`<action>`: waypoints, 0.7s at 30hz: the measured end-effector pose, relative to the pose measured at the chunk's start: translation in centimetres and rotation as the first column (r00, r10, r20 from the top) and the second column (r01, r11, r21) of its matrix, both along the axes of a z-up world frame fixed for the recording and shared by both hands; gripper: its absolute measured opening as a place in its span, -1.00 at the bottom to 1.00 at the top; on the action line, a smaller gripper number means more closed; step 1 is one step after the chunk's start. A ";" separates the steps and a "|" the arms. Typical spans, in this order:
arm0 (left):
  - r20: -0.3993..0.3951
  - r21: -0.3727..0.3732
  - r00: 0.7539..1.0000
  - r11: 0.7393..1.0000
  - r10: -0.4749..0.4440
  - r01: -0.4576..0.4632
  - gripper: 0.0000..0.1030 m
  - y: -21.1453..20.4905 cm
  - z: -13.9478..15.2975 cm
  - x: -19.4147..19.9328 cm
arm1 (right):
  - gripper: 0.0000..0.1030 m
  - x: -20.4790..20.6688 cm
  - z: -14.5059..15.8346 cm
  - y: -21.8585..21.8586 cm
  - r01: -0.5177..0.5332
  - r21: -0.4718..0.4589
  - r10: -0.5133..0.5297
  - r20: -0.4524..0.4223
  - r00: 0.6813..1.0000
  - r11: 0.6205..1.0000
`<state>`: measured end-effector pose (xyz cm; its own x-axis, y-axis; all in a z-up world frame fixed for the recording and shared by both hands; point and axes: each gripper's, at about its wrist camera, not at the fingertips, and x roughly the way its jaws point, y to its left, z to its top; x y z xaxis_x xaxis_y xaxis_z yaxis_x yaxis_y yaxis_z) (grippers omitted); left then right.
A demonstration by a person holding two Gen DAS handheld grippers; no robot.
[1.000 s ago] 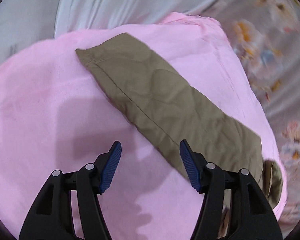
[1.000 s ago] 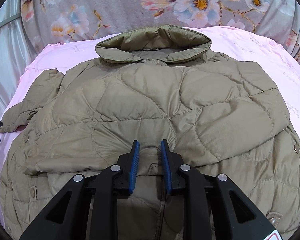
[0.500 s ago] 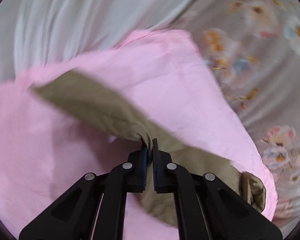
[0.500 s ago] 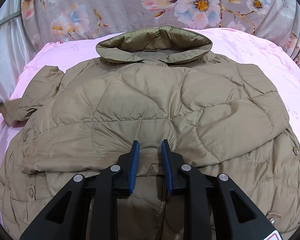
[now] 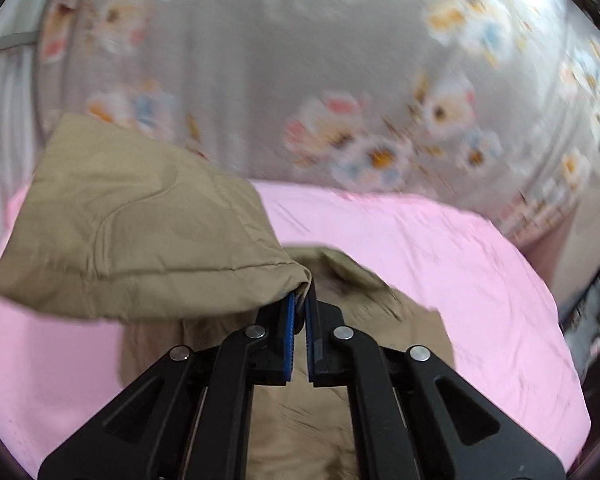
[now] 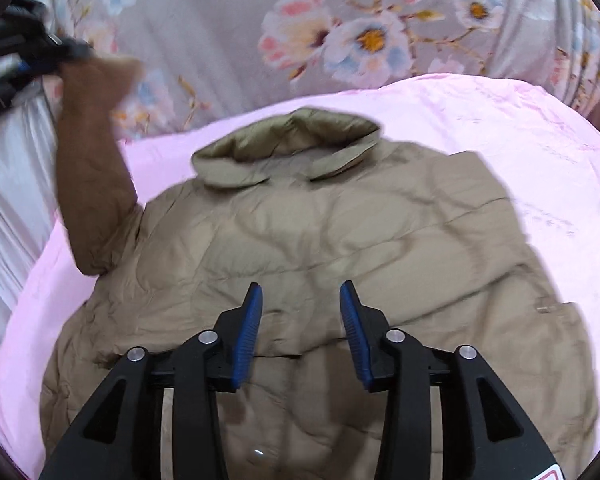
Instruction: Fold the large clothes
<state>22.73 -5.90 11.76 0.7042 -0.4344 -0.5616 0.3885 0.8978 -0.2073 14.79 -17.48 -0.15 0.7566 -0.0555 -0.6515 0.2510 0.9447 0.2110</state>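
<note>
A tan quilted jacket (image 6: 320, 248) lies front-down on a pink sheet (image 6: 520, 128), its collar (image 6: 288, 144) at the far side. My left gripper (image 5: 299, 312) is shut on the jacket's left sleeve (image 5: 140, 232) and holds it lifted off the sheet. In the right wrist view the raised sleeve (image 6: 92, 168) hangs at the far left from the left gripper (image 6: 56, 58). My right gripper (image 6: 300, 320) is open and empty, just above the jacket's lower middle.
A grey floral curtain (image 6: 340, 28) hangs behind the bed. White pleated fabric (image 6: 8, 200) is at the left. The pink sheet (image 5: 440, 280) runs to an edge at the right, with dark furniture (image 5: 596, 320) beyond.
My left gripper closed on the sleeve and lifted it up and toward the jacket's body. My right gripper opened from a near-shut stance and rose slightly off the jacket.
</note>
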 end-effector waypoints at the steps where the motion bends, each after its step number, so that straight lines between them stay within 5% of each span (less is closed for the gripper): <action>1: -0.024 0.008 1.000 1.000 -0.020 0.020 -0.92 -1.2 -1.1 -0.4 | -0.18 -0.6 0.4 -0.9 0.017 0.001 -0.017 0.005 1.000 1.000; 4: -0.119 0.034 0.992 0.998 -0.049 0.053 -0.61 -3.9 -5.5 -0.5 | -0.08 -2.3 0.9 -3.3 0.063 0.015 -0.064 0.016 0.998 0.998; 6: -0.157 0.039 0.987 0.998 -0.036 0.043 0.42 -4.3 -7.9 -0.7 | -0.01 -3.3 0.9 -4.6 0.092 0.017 -0.092 0.017 0.996 0.996; 11: -0.159 -0.014 0.987 0.999 -0.039 0.037 0.51 -1.3 -8.7 -1.4 | 0.05 -4.6 0.8 -6.7 0.122 0.031 -0.122 0.009 0.992 0.992; 14: -0.216 -0.071 0.976 0.997 0.024 -0.040 0.51 3.2 -8.9 0.3 | 0.12 -4.3 1.2 -7.7 0.110 0.075 -0.112 0.013 0.994 0.991; 21: -0.390 -0.202 0.899 0.934 0.199 -0.295 0.51 15.3 -11.5 5.1 | 0.28 -1.4 3.6 -7.1 0.060 0.100 -0.065 0.047 0.997 0.993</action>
